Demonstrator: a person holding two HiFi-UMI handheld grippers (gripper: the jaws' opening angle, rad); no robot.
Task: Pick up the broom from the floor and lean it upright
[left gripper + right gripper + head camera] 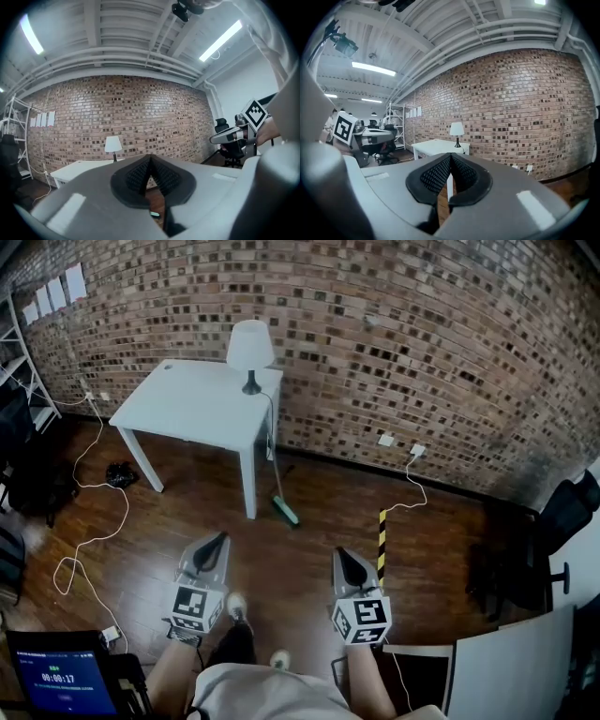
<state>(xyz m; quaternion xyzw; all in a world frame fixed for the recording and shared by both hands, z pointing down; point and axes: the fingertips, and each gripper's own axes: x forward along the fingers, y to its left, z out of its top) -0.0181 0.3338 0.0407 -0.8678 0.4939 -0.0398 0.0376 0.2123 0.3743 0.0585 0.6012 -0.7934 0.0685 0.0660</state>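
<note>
From above, you had the left gripper [217,542] and right gripper [345,557] side by side, well short of the broom [284,509], which was beside the table [187,404] leg. The left gripper view showed jaws pressed together on nothing. The right gripper view showed the same.

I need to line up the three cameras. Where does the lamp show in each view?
Head view: lamp at top, left of centre, on the white table's far corner.
Left gripper view: lamp left of centre, at mid height, on the table.
Right gripper view: lamp near the centre, on the table.
Shared landmark: the brick wall right behind the lamp in all three.
</note>
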